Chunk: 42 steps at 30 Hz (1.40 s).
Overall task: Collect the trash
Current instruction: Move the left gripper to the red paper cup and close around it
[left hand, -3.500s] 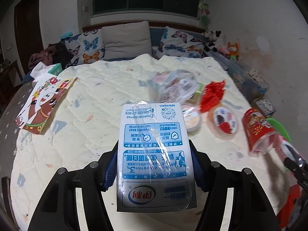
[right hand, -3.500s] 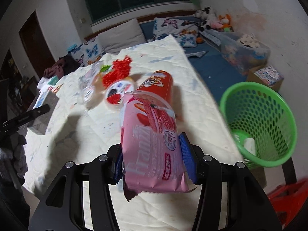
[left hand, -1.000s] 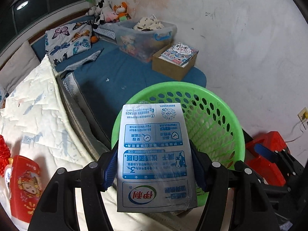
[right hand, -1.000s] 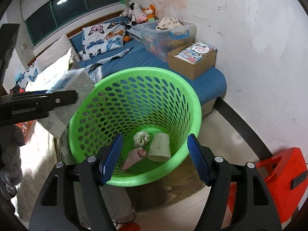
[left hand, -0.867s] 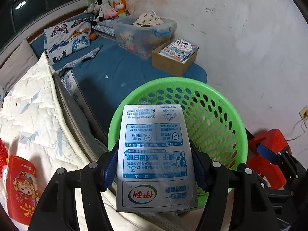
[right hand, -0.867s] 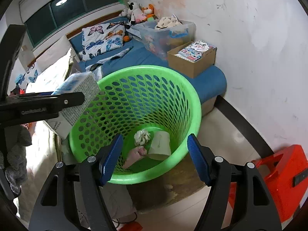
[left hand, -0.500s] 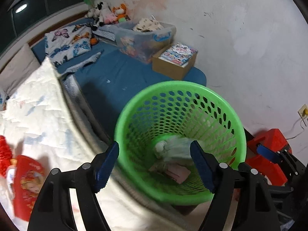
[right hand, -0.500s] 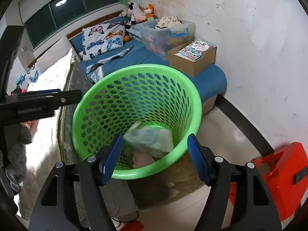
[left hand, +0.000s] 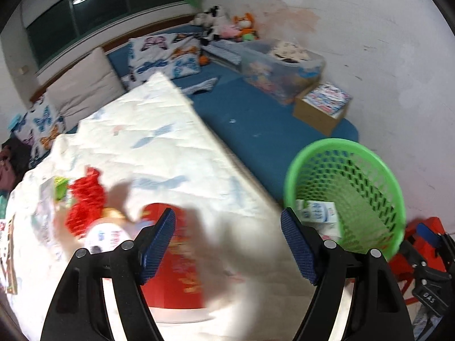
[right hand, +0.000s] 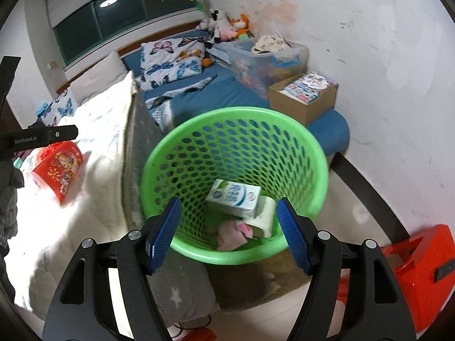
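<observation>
The green basket stands on the floor beside the bed and holds the milk carton, a pink wrapper and a white cup. My right gripper is open and empty, just above the basket's near rim. My left gripper is open and empty over the bed's edge, with the basket at its right and the carton inside. A red cup lies on the white quilt between the left fingers; it also shows in the right wrist view. Red shredded trash lies further left.
A red stool stands right of the basket. A cardboard box and a clear storage bin sit on the blue mattress behind. Pillows and plush toys line the far wall. More trash lies at the quilt's left edge.
The left gripper opened and dropped the milk carton into the basket, then swung left toward the bed. The right gripper stays open over the basket.
</observation>
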Motion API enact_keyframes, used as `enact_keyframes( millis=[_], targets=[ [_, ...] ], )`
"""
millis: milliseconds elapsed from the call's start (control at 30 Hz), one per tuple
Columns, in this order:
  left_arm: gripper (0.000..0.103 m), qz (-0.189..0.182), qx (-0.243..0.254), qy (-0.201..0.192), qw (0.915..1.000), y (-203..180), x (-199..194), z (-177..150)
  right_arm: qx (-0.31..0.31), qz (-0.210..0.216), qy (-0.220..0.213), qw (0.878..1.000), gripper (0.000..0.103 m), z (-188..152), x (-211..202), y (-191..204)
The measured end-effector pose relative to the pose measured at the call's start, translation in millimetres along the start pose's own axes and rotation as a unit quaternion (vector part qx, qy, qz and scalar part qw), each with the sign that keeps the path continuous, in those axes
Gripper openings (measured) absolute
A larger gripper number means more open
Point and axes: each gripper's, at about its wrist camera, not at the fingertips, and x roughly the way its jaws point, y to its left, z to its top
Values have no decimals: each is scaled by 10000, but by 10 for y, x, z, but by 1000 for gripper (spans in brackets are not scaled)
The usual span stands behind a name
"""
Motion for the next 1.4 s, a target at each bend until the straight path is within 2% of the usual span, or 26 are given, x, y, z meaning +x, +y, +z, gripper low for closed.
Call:
enact_keyframes(
  millis=[167,367,567,1067,1167,1400],
  targets=[
    [74,161,-74,292,9994,298,52,-11,-138,147,-1,9998,70,27,33,191],
    [73,60,-82,701,9975,490,155,-49,-299,316,35,9990,71,34,87,408],
    [70,-193,-192,1058,9940,580,288,-125,-351,396,81,9986,71,39,133,518],
    [69,-12,-74,1336,9910,644,498,-186,-499,539,163,9972,71,25,216,714],
    [66,7,-67,1373,9905,646,542,-194,-522,544,160,9970,71,29,219,730],
    [65,-65,-189,1097,9938,693,428,-231,-544,569,158,9968,71,13,210,769]
  ],
)
